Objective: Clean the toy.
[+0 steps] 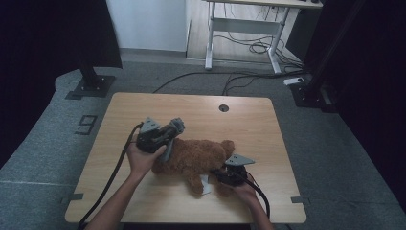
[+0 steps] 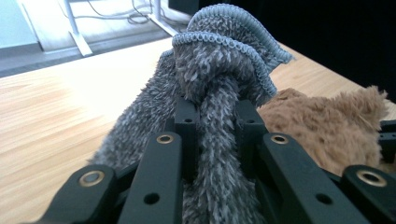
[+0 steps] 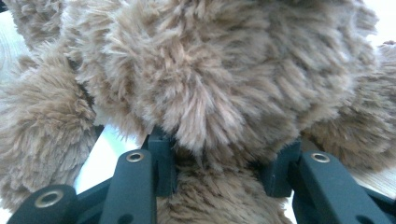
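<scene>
Wooden table (image 1: 268, 124): claws grip cloth (image 2: 219, 70), teddy (image 1: 196, 158).

Left gripper (image 1: 175, 125): dark grey/black body w/ a grey three-cornered plate on top; thick black cable trails off it toward the near-left corner of the table. Right gripper (image 1: 216, 171): same build, black body, grey triangular plate, black cable looping back to the near edge. Both forearms bare, no sleeves seen. In the gripper views, jaws are matte black bars w/ brass-coloured rivet rings, small round holes along the links, square-ended black fingertips (image 2: 187, 122).
</scene>
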{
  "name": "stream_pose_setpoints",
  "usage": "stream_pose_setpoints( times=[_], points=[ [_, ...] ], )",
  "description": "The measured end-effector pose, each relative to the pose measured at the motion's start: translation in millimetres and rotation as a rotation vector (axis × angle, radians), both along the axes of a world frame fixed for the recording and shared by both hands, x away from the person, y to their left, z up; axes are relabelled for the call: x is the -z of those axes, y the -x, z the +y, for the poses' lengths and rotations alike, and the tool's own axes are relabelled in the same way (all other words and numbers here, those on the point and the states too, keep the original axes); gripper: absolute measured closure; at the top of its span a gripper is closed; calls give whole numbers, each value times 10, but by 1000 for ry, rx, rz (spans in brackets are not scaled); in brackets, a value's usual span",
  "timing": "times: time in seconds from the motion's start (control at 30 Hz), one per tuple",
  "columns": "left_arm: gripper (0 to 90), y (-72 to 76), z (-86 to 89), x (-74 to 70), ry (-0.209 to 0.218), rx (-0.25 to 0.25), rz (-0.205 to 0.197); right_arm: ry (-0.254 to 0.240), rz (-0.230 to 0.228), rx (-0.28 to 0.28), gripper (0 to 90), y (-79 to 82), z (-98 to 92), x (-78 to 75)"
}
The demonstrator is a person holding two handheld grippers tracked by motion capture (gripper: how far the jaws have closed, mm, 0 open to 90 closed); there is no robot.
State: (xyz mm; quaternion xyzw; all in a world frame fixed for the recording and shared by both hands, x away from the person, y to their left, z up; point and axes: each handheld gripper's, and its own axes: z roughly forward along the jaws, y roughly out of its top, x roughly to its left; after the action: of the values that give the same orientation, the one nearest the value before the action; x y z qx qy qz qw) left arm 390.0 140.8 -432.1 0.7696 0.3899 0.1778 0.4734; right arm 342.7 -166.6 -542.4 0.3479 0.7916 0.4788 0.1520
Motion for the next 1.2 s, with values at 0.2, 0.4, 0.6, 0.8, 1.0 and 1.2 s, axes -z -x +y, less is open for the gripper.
stream_pose_setpoints(
  times=[0.2,0.4,0.6,0.8,1.0,1.2],
  points=[
    [756,-58,-117,169,-18,22,53,0,-1,-4,552,-1,-6,1],
    [751,-73,-52,300,-5,64,154,5,0,-12,458,8,-2,0],
    [758,105,29,460,44,58,123,-15,23,0,283,62,-74,-96],
    [762,337,-3,541,38,60,53,-87,-35,20,268,195,-179,-343],
    [763,473,-21,576,40,71,26,-167,-52,56,239,148,-188,-632],
    [763,527,-1,597,53,74,18,-134,23,34,194,-183,-3,-661]
  ],
)
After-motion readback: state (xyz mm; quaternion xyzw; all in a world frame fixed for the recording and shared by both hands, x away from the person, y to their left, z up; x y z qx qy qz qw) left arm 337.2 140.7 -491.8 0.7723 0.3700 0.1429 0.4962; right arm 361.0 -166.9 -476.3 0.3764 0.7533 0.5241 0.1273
